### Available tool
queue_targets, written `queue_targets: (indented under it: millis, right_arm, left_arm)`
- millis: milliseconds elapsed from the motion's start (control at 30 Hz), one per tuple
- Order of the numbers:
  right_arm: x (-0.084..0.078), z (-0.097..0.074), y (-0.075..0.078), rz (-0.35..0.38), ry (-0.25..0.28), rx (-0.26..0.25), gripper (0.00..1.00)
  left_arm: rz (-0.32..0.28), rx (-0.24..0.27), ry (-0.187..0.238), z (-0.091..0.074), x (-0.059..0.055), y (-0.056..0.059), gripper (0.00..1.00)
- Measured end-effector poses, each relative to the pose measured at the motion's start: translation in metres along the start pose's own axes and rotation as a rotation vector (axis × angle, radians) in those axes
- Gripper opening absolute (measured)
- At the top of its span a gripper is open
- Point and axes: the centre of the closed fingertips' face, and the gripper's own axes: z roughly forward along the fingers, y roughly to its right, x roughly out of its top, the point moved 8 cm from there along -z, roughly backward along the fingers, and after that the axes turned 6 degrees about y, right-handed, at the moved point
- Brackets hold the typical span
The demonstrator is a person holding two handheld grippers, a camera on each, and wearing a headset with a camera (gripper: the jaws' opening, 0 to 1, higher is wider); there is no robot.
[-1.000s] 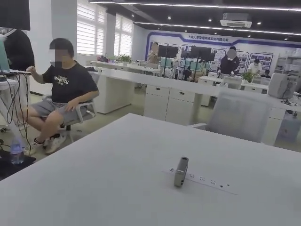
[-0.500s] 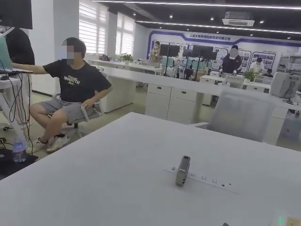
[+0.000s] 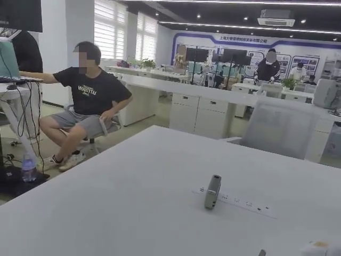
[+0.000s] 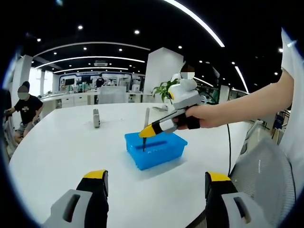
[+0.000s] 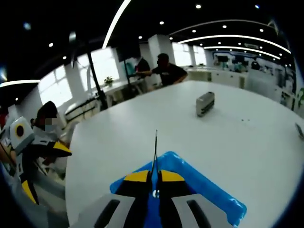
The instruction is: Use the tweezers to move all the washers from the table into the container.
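Tweezers (image 5: 155, 152) pinched in right tool (image 5: 154, 177) hang over blue container (image 5: 211, 192).

**Tweezers** (image 4: 147, 116): a slim grey metal pair, clamped between the closed, yellow-tipped jaws of the right hand-held gripper (image 4: 146, 133). They are held close to upright, with one end rising above the jaws and the dark pointed end directed downward. The point is seen within the outline of the container (image 4: 164, 153) and appears to lie inside its hollow; contact with its floor cannot be resolved.

**Container**: a shallow, rectangular, open-topped tray of bright blue, set flat on the white surface (image 4: 61, 152). In the right gripper view the tweezers are seen as a thin line projecting forward over it.
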Motion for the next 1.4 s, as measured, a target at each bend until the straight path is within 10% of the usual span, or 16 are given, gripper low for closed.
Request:
queue_targets:
  millis: [333,633,867,1133,1400]
  right_arm:
    - [-0.009,0.009,-0.004,-0.04,-0.021,0.008,0.03]
    - [-0.011,0.003,-0.005,-0.106,-0.01,0.018,0.04]
    - [0.001,-0.014,-0.002,-0.161,0.049,0.046,0.04]
    - [0.018,-0.046,-0.018,-0.196,0.086,0.211,0.03]
    - [0.002,-0.078,-0.061,-0.294,-0.049,0.467,0.03]
  left_arm:
    - [-0.025,-0.019,0.003,0.0,0.001,0.002,0.82]
    - [-0.243,-0.022,0.076,-0.008,0.006,-0.01,0.69]
    - [-0.267,-0.037,0.13,-0.013,0.035,-0.024,0.59]
    - [-0.144,-0.15,0.183,-0.008,0.078,-0.031,0.39]
    - [-0.074,-0.35,0.116,0.01,0.088,-0.008,0.3]
